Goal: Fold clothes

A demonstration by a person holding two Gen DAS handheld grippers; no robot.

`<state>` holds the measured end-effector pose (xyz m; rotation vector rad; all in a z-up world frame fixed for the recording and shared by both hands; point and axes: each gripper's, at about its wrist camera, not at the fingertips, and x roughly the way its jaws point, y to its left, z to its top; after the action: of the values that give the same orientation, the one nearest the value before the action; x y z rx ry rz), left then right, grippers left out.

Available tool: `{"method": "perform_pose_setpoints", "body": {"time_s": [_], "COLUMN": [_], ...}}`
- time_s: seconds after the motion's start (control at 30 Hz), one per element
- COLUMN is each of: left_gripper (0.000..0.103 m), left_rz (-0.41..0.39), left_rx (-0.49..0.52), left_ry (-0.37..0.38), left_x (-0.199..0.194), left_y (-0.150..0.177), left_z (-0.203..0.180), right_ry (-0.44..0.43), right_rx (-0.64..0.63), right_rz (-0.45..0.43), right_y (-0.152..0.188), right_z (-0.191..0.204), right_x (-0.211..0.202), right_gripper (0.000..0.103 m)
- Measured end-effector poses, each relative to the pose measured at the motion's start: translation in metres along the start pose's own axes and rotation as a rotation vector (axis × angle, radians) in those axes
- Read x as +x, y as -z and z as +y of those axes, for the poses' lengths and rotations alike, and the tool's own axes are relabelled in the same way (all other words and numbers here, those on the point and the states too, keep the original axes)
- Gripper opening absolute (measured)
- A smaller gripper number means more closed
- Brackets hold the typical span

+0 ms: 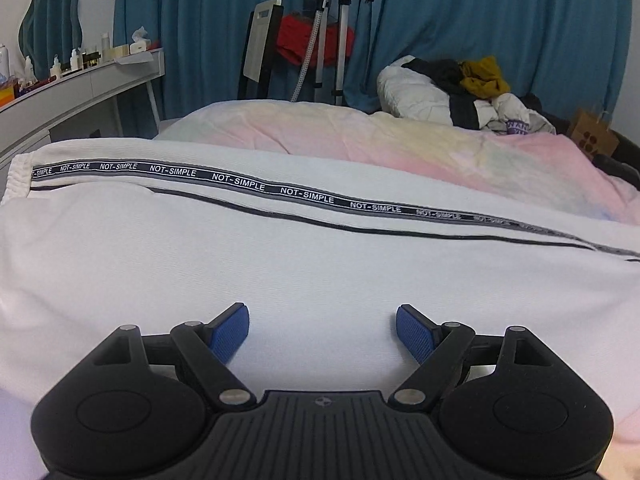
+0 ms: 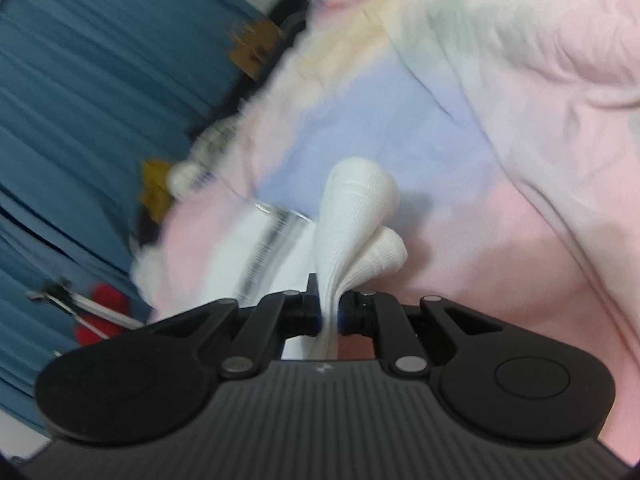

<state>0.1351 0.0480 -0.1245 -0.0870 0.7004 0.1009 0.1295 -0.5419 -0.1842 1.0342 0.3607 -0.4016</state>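
Observation:
White trousers with a black "NOT-SIMPLE" side stripe lie flat across the bed in the left wrist view, ribbed cuff at the far left. My left gripper hovers low over the white cloth, open, blue pads wide apart with nothing between them. In the right wrist view, which is tilted and blurred, my right gripper is shut on a bunched ribbed white cuff of the trousers, lifted above the pastel bedspread. The striped trouser leg trails behind it.
A pastel pink, yellow and blue bedspread covers the bed. A heap of clothes sits at its far right, next to a cardboard box. A dresser with bottles stands left; a chair, garment steamer and blue curtains stand behind.

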Motion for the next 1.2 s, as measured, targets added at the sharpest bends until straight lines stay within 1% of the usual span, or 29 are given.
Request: {"method": "perform_pose_setpoints", "body": {"time_s": [0.07,0.13,0.27,0.4,0.53,0.67,0.87,0.93,1.07,1.2], "left_gripper": [0.083,0.083,0.083,0.083,0.083,0.083,0.084,0.084,0.084,0.084], "left_rz": [-0.002,0.002,0.008,0.01,0.025,0.035,0.031,0.036,0.047,0.046], "left_rx": [0.0,0.014,0.041,0.057,0.084,0.049,0.062,0.057,0.041,0.05], "left_ry": [-0.001,-0.01,-0.023,-0.028,-0.034,-0.022,-0.024,-0.018,-0.003,-0.015], "left_x": [-0.002,-0.001,0.002,0.003,0.005,0.004,0.005,0.005,0.003,0.0], "left_y": [0.002,0.004,0.006,0.009,0.006,0.004,0.005,0.003,-0.001,-0.004], "left_z": [0.0,-0.002,-0.004,-0.003,-0.003,0.005,0.004,0.005,0.008,0.005], "right_ry": [-0.006,0.006,0.06,0.103,0.116,0.128,0.13,0.134,0.152,0.141], "right_rx": [-0.09,-0.108,-0.026,-0.021,-0.042,-0.072,-0.1,-0.137,-0.266,-0.408], "right_rz": [-0.028,-0.024,0.052,0.098,0.095,0.088,0.061,0.044,0.008,-0.07], "right_y": [0.002,0.002,-0.001,0.0,0.005,0.005,0.003,0.004,0.008,0.017], "right_z": [0.013,0.015,-0.006,-0.012,-0.007,-0.001,0.008,0.016,0.034,0.06], "right_x": [-0.005,-0.003,0.009,0.018,0.016,0.015,0.011,0.01,0.005,-0.004], "right_gripper": [0.01,0.01,0.01,0.01,0.01,0.01,0.01,0.01,0.01,0.01]}}
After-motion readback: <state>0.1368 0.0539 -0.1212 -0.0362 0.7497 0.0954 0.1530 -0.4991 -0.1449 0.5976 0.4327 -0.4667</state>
